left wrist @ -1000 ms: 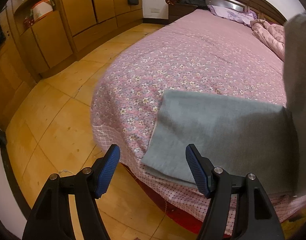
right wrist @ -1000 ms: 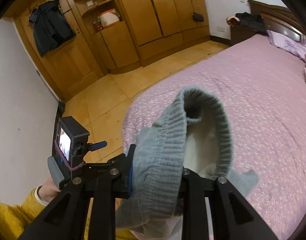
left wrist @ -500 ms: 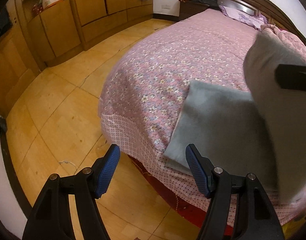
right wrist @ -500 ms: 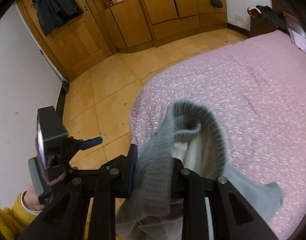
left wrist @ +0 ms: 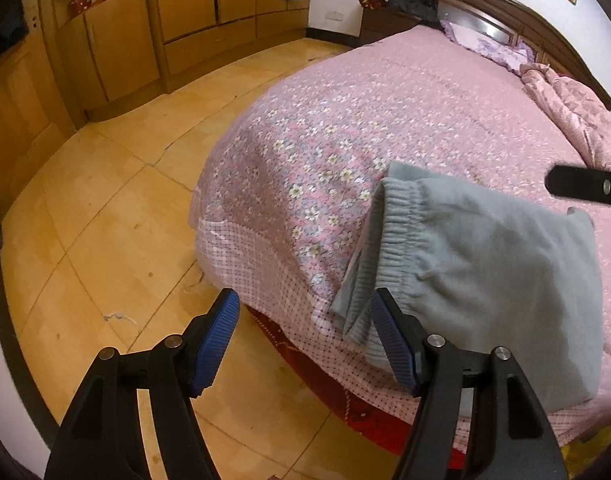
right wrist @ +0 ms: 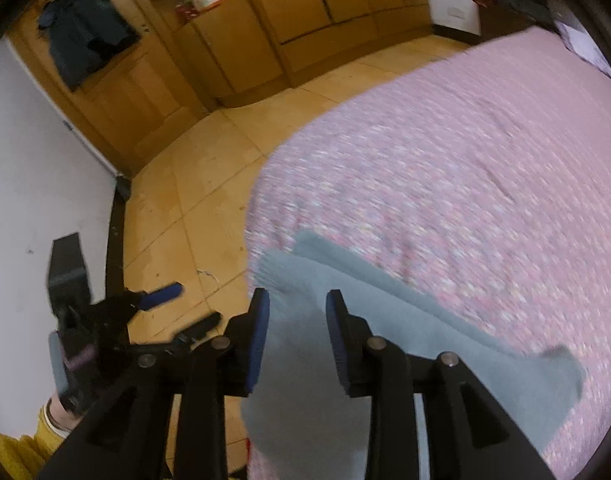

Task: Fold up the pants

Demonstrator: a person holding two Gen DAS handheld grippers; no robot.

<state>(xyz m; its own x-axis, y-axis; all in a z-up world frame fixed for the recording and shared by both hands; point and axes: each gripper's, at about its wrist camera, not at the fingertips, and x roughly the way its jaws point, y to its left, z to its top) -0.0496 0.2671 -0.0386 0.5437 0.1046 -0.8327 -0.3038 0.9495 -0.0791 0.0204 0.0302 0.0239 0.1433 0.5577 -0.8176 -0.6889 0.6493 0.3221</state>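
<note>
The grey pants (left wrist: 485, 264) lie folded on the near corner of the bed, waistband (left wrist: 393, 240) on top at the left. My left gripper (left wrist: 305, 332) is open and empty, hovering over the floor just left of the pants. In the right wrist view the pants (right wrist: 385, 320) lie flat on the bed. My right gripper (right wrist: 297, 336) stands open just above them, the cloth showing between its blue pads (right wrist: 259, 336). The right gripper's finger (left wrist: 585, 188) shows at the right edge of the left wrist view.
The pink floral bed (left wrist: 385, 120) fills the right side, with pillows and a quilt (left wrist: 565, 108) by the dark headboard. A wooden floor (left wrist: 105, 220) and wardrobes (left wrist: 185, 20) lie to the left. A dark jacket (right wrist: 85, 32) hangs on a door.
My right gripper carried the waistband end down and left over the lower layer, laid it on the bed and opened. My left gripper stayed open and drifted left.
</note>
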